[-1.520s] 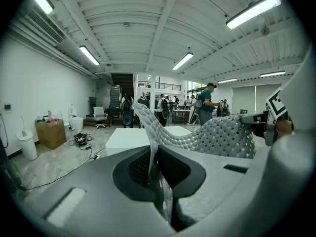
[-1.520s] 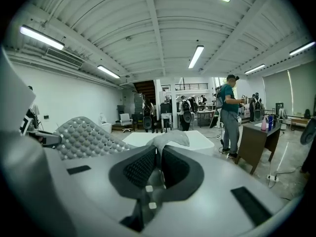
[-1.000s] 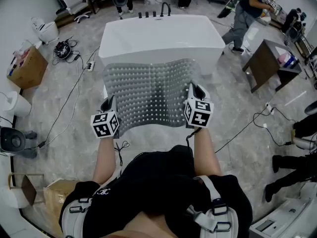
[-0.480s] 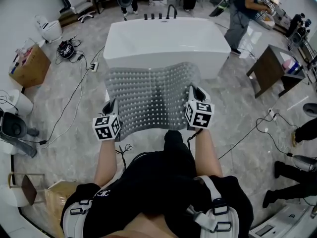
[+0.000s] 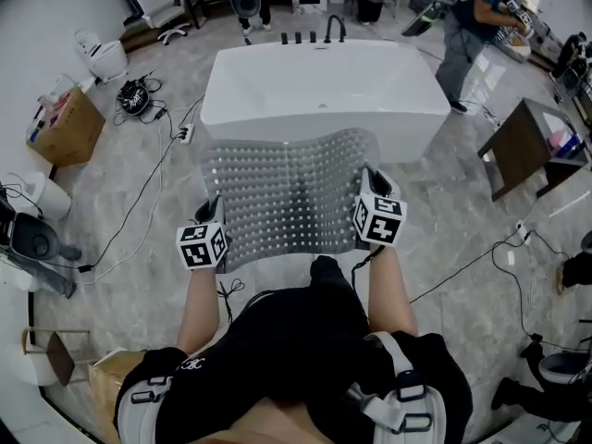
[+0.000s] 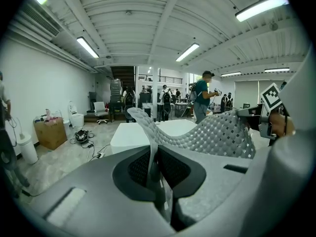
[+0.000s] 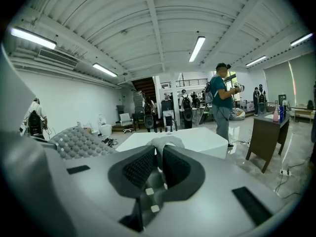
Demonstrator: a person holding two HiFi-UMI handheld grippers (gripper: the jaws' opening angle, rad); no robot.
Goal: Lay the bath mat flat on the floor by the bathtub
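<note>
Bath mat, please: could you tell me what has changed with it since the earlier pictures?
The bath mat, stretched between the left gripper and right gripper, has been carried forward, nearer the bathtub. Both stay shut on its near corners; it is still off the floor.

Bright, even light from ceiling tubes (image 7: 197, 48); sharp frames, strong fisheye bending, black vignetted corners.

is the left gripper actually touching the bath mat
Touching. The left gripper view shows the left gripper with its jaws closed on an edge of the bath mat, which rises from between them.
</note>
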